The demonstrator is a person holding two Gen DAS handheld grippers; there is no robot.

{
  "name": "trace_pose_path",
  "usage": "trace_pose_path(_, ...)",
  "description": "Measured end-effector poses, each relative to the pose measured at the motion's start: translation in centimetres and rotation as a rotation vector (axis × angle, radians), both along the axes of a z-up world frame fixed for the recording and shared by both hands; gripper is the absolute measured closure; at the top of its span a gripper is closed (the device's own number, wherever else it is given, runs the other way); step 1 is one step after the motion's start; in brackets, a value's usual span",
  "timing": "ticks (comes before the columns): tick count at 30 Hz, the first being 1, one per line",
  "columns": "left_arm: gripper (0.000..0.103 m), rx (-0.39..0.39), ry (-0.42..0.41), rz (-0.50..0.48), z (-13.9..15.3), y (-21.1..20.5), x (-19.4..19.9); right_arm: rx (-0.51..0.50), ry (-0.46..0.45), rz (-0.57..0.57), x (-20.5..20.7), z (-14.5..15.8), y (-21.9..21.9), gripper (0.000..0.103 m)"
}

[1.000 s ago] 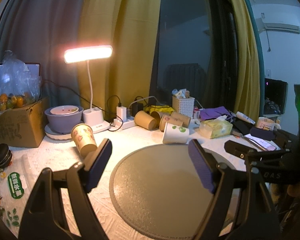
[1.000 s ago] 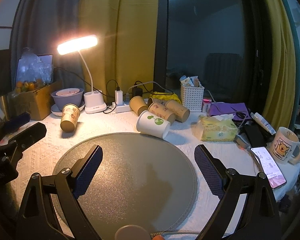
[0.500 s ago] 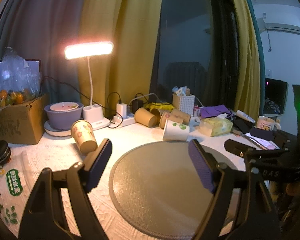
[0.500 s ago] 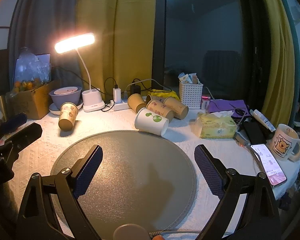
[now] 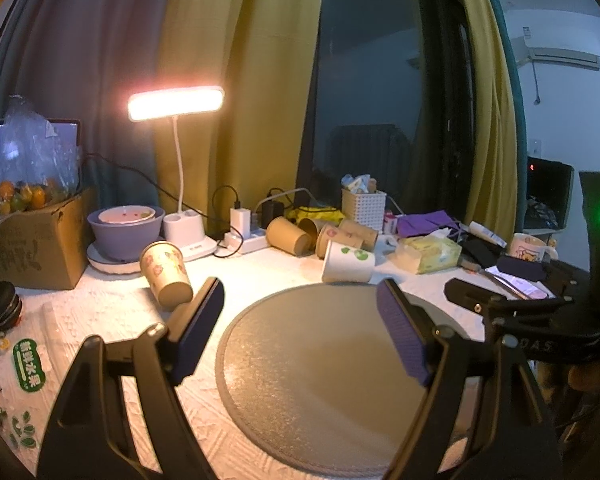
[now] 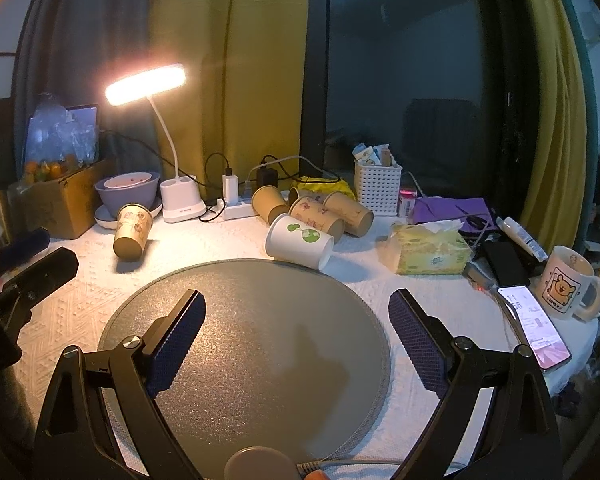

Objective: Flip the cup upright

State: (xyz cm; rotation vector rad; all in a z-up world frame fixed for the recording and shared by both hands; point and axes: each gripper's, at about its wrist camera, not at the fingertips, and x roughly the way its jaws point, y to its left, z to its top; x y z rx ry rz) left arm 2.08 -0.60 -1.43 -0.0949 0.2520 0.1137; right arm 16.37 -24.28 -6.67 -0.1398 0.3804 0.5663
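- A cardboard box (image 6: 66,196) is sitting far left on the surface (image 6: 80,308), with a purple bowl (image 6: 128,192) next to it.
- A brown paper cup (image 6: 132,232) is lying on its side just in front of the bowl, with its bottom pointing toward us.
- A white lamp (image 6: 148,84) is shining over this side.
- The left claw (image 5: 300,332) is hanging wide open above the round gray mat (image 5: 320,380), and it is holding nothing.
- The brown cup (image 5: 166,272) is lying just past the left finger of that claw, not touching it.
- The right claw (image 6: 296,340) is also wide open over the mat (image 6: 260,340), with nothing in it.
- A white cup with green dots (image 6: 300,240) is lying on its side at the far edge of the mat.
- Three more brown cups (image 6: 320,212) are lying in a bunch behind it.
- A yellow tissue box (image 6: 428,250) is sitting to the right.
- A phone (image 6: 534,326) and a mug (image 6: 568,284) are sitting far right.
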Motion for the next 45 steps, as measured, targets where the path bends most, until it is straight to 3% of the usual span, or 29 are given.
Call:
trace_pose_path(22,0.023,0.019,0.033,0.007,0.3,0.0,1.5,-0.017,0.022,0.009,0.9,-0.5,0.4,0.008)
trace_pose_path(32,0.023,-0.007,0.185,0.123,-0.1,3.8,7.2,-0.042,0.043,0.094,4.9,0.5,3.4,0.008)
trace_pose_path(40,0.023,-0.017,0.326,0.238,-1.5,8.0,11.7,-0.041,0.12,0.146,10.2,0.0,6.2,0.008)
trace_pose_path(45,0.023,-0.112,0.423,0.301,-3.1,11.4,13.8,-0.038,0.154,0.174,12.9,-0.2,7.8,0.008)
